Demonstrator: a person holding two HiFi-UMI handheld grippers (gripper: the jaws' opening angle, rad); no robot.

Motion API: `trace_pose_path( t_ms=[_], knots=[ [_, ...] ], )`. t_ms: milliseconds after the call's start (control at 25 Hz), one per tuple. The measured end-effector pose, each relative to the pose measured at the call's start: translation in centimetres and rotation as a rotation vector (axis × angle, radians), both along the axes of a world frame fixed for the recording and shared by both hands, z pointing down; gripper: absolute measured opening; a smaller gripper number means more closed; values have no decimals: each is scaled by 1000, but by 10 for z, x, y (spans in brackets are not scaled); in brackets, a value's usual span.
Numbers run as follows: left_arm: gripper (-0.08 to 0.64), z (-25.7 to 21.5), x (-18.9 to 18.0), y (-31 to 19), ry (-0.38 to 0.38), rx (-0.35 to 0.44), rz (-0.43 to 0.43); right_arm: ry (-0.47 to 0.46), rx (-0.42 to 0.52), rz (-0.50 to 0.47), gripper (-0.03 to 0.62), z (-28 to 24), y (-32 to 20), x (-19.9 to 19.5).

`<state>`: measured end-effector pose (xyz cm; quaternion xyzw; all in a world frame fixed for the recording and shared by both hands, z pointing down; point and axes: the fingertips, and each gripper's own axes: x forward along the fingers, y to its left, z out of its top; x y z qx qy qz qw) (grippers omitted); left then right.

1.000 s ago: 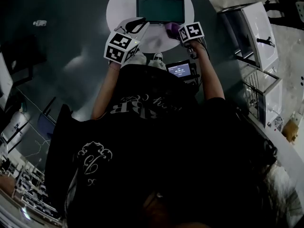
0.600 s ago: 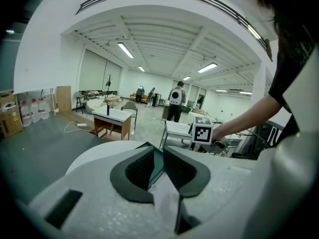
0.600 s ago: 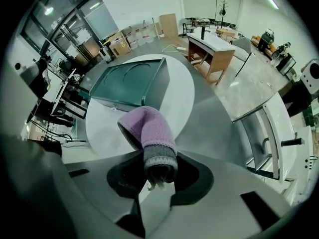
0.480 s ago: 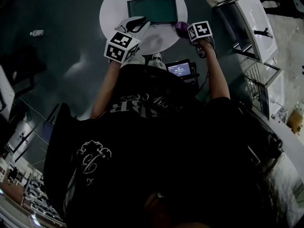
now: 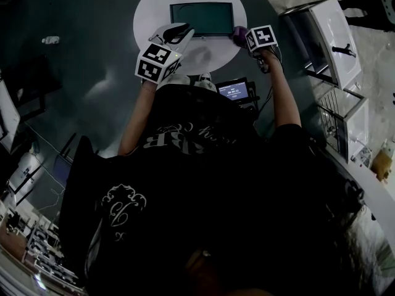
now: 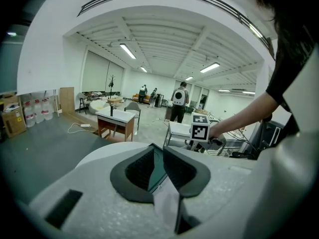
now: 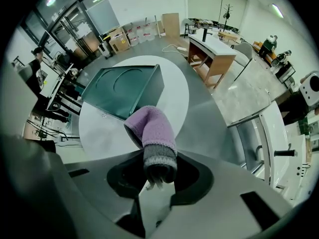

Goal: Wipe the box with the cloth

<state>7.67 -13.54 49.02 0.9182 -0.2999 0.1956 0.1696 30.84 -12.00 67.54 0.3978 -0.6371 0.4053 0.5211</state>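
The box (image 5: 202,18) is lying flat on the round white table (image 5: 160,5), towards its far side, with its dark green top facing up at me. In the right gripper view I am seeing a faint ring marked on that top and 1 dark side wall turned towards the camera.

The cloth (image 7: 152,131) is hanging in my right gripper (image 7: 158,179), whose 2 jaws are pinching its grey banded end. Its purple part is arching up and forward towards the box's near right corner. In the head view it is sitting just beside the box's right edge, though I cannot tell whether it is touching.

My left gripper (image 6: 159,168) is reaching in at the box's near left corner. Its jaws are standing close together with a thin strip of green box edge between the pads, so I am reading them as clamped on it.

Both of the person's arms are stretching out over the table's near rim. A small lit screen (image 5: 233,91) is glowing just below the right forearm, and a white cabinet (image 5: 333,42) is standing well off to the right on the grey floor.
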Motion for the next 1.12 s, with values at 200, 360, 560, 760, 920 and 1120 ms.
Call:
trace_pose_path(
  t_ms=[200,360,560,760,920,1120],
  knots=[
    [52,0,-12,-7,1,0,-31,17,4,-12,101,-2,-20,-1],
    [52,2,-21,-13,2,-4,-54,23,10,-18,101,-4,-40,-2],
    [52,1,-31,-24,2,-6,-73,36,10,-29,101,-7,-63,-3],
    [52,4,-45,-37,-7,-8,-93,54,7,-45,101,-7,-90,-6],
    [52,6,-56,-47,-10,-15,-122,74,-1,-58,101,-5,-110,-3],
    [52,8,-82,-55,-14,-28,-165,96,0,-75,101,-7,-135,-12]
  ],
)
